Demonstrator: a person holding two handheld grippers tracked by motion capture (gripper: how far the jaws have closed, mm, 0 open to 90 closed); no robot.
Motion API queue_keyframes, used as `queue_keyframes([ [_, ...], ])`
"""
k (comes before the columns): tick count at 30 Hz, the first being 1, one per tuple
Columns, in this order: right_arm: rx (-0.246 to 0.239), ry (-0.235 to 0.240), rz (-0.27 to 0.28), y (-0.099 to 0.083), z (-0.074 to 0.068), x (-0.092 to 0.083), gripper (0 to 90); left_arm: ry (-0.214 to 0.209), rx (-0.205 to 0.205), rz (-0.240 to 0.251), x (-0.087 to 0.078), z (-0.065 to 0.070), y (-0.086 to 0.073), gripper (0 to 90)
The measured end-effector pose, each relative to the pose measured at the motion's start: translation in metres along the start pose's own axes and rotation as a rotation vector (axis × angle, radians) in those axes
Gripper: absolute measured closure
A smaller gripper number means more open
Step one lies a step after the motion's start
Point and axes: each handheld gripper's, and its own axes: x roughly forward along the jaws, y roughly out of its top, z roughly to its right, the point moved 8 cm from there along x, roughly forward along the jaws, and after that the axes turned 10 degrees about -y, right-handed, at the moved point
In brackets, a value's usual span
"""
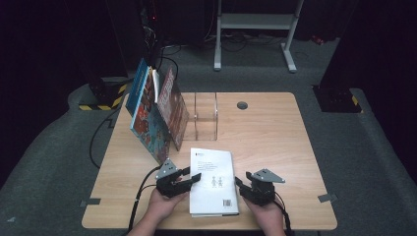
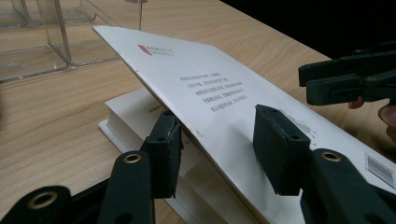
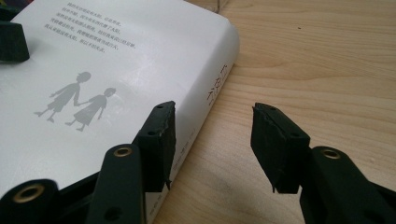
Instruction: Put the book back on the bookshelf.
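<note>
Your two hands come in from the bottom of the high view, each holding a black tool over a wooden bench (image 1: pixel 275 128). A white book (image 1: pixel 212 182) lies flat near the front edge of the bench, between your hands, with grey print, two small grey figures holding hands and a barcode on its upper face. Your left tool (image 1: pixel 189 180) sits at the book's left edge. In the left gripper view its jaws stand partly apart around the lifted cover (image 2: pixel 219 107): one pad is under the cover, against the block of pages, and the other pad is above the cover, resting on or just over its printed face. Whether both pads press on the cover cannot be told. The cover tilts up from the pages on that side, while the rest of the book lies on the bench. Your right tool (image 1: pixel 241 185) is at the book's right edge, by the spine. In the right gripper view its jaws are apart with nothing between them: one pad is beside the spine, the other over bare wood. Farther back on the left, three colourful books (image 1: pixel 156 110) lean together, just beside a clear stand (image 1: pixel 205 116). A small grey round cap (image 1: pixel 242 105) sits in the bench top behind the stand.
</note>
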Motion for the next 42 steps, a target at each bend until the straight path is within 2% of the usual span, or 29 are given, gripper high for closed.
queue_keyframes([
  [2, 0.012, 0.009, 0.0, 0.002, 0.0, 0.0, 47.1, 0.0, 0.016, 0.007, -0.001, 0.001, 0.002, 53.7],
  [3, 0.013, 0.029, 0.0, 0.005, -0.001, 0.001, 44.4, -0.002, 0.03, 0.008, -0.001, 0.002, 0.002, 53.7],
  [4, 0.013, 0.029, 0.0, 0.005, -0.001, 0.001, 44.4, -0.001, 0.029, 0.017, -0.001, 0.003, 0.003, 53.7],
  [5, 0.019, 0.059, -0.001, 0.007, -0.004, 0.002, 41.7, -0.001, 0.033, 0.018, -0.002, 0.004, 0.003, 53.8],
  [6, 0.019, 0.059, -0.001, 0.007, -0.004, 0.002, 41.7, -0.001, 0.044, 0.02, -0.002, 0.004, 0.004, 53.8],
  [7, 0.022, 0.086, -0.008, 0.009, -0.007, 0.003, 39.8, -0.002, 0.051, 0.03, -0.003, 0.005, 0.005, 54.0],
  [8, 0.022, 0.086, -0.008, 0.009, -0.007, 0.003, 39.8, -0.002, 0.051, 0.03, -0.003, 0.005, 0.005, 54.1],
  [11, 0.024, 0.128, -0.042, 0.008, -0.011, 0.009, 35.1, -0.002, 0.079, 0.034, -0.004, 0.007, 0.006, 54.5],
  [14, 0.027, 0.147, -0.046, 0.008, -0.011, 0.013, 33.8, -0.001, 0.091, 0.036, -0.005, 0.008, 0.007, 54.6],
  [17, 0.067, 0.19, -0.06, 0.01, -0.009, 0.018, 29.9, 0.003, 0.116, 0.051, -0.006, 0.011, 0.009, 54.7],
  [18, 0.067, 0.19, -0.06, 0.01, -0.009, 0.018, 29.9, 0.003, 0.116, 0.051, -0.006, 0.011, 0.009, 54.7],
  [21, 0.091, 0.24, -0.07, 0.009, -0.01, 0.022, 26.5, 0.006, 0.133, 0.057, -0.007, 0.012, 0.01, 54.7],
  [22, 0.099, 0.248, -0.073, 0.009, -0.011, 0.022, 25.7, 0.005, 0.149, 0.06, -0.007, 0.013, 0.011, 54.7],
  [26, 0.112, 0.277, -0.076, 0.01, -0.013, 0.024, 22.9, 0.005, 0.166, 0.068, -0.008, 0.015, 0.012, 54.7],
  [29, 0.152, 0.324, -0.093, 0.01, -0.014, 0.028, 19.0, 0.009, 0.178, 0.07, -0.008, 0.016, 0.012, 54.7],
  [35, 0.171, 0.358, -0.098, 0.011, -0.015, 0.028, 16.6, 0.018, 0.229, 0.076, -0.01, 0.02, 0.015, 54.9],
  [37, 0.186, 0.377, -0.103, 0.012, -0.016, 0.028, 14.8, 0.019, 0.271, 0.082, -0.012, 0.024, 0.017, 54.9],
  [38, 0.186, 0.377, -0.103, 0.012, -0.016, 0.028, 14.8, 0.019, 0.271, 0.082, -0.012, 0.024, 0.017, 54.9],
  [41, 0.198, 0.408, -0.099, 0.013, -0.015, 0.027, 10.9, 0.025, 0.319, 0.093, -0.014, 0.03, 0.02, 54.8],
  [42, 0.198, 0.408, -0.099, 0.013, -0.015, 0.027, 10.9, 0.025, 0.319, 0.093, -0.014, 0.03, 0.02, 54.9],
])
